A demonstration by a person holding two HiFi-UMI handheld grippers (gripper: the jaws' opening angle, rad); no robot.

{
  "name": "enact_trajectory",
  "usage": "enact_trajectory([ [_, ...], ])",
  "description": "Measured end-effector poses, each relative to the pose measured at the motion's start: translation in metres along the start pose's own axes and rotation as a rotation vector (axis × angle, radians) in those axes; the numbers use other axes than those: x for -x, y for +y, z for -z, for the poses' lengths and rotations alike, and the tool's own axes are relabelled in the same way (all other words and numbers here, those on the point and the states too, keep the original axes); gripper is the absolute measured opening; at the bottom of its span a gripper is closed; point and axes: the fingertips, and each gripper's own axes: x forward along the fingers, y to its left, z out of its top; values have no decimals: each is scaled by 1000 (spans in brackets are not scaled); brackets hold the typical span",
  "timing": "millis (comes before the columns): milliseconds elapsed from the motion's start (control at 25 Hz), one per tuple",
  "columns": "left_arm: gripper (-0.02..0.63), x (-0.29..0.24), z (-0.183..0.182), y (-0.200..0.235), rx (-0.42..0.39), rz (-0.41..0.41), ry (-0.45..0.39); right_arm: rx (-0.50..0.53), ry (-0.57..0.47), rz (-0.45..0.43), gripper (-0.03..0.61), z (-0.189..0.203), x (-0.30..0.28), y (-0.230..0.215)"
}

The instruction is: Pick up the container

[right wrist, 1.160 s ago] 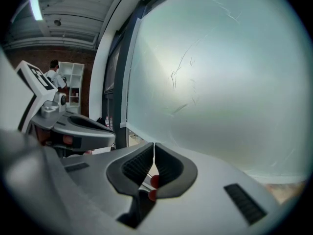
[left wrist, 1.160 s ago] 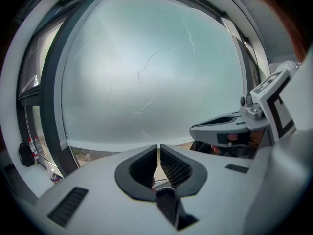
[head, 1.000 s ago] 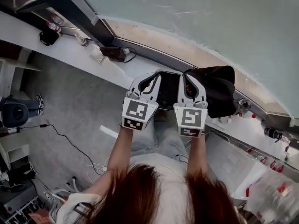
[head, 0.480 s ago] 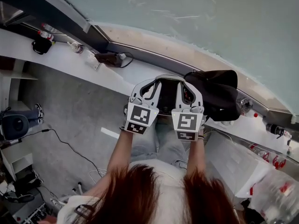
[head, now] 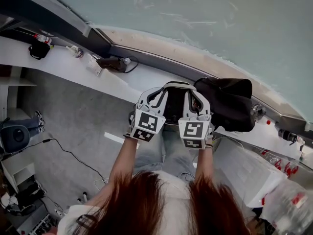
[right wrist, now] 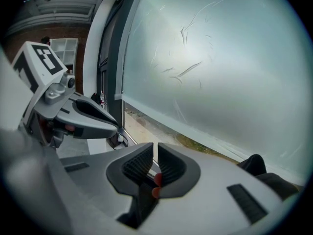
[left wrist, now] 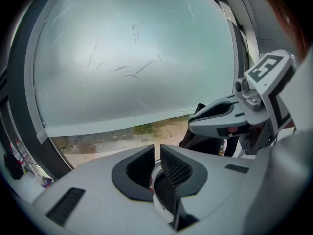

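Note:
In the head view I hold both grippers side by side at mid-frame, above a person's lap and pointing toward the window sill. My left gripper (head: 159,91) is shut with nothing between its jaws, and in its own view the ribbed pads (left wrist: 171,168) stand almost together. The right gripper (head: 192,91) is likewise shut and empty, its pads (right wrist: 139,165) nearly touching. Each gripper shows in the other's view: the right one (left wrist: 195,126) and the left one (right wrist: 115,127). I cannot single out the container in any view.
A black bag (head: 227,104) lies on the white sill (head: 117,82) just right of the grippers. Small bottles (head: 41,38) and a black device with a cable (head: 111,62) sit further left. A pale box (head: 242,173) is at lower right. Frosted window (head: 220,23) ahead.
Both grippers have sunk a little together, staying shut and side by side. The head view has drifted, so the bag and sill sit slightly further right and lower.

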Motion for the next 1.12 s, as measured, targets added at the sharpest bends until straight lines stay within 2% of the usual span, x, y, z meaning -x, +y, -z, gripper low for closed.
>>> enact_trajectory([
  [240,26,-12,14,7,-3,14,25,29,58,10,28,16,-14,0],
  [600,66,-29,38,13,8,46,75,29,150,13,31,44,-34,4],
  [720,77,-36,48,12,8,64,95,34,179,3,77,52,-42,7],
  [1120,95,-63,77,15,-11,78,154,116,247,27,98,79,-66,9],
])
